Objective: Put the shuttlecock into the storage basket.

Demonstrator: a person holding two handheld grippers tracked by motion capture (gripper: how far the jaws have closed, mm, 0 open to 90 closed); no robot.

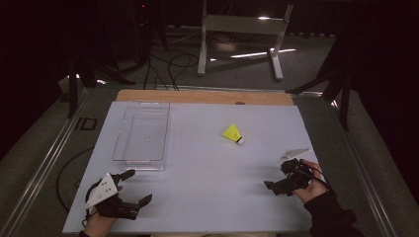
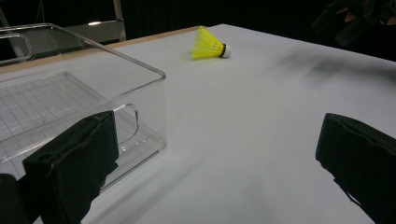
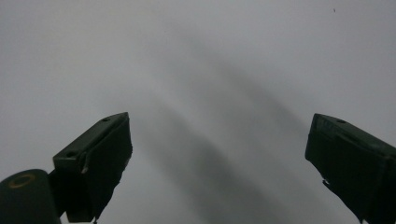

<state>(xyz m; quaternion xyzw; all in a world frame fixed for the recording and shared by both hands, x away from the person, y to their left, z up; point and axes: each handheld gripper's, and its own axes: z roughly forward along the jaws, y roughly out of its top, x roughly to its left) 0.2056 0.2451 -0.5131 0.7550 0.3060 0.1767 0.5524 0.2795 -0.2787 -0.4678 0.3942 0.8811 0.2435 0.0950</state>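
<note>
Nearby, feathery yellow shuttlecock (image 1: 233, 133); clear ribbed bin (image 1: 141, 129).

Dark room, grey floor (image 1: 39, 133). White frame stand (image 1: 242, 29) at 12 o'clock. Cables (image 1: 168, 66) at 11 o'clock, glints of light.

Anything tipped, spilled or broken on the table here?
Nothing stands out. The shuttlecock lies on its side on the white mat, the clear bin sits upright and empty, and both grippers are open, holding nothing.
</note>
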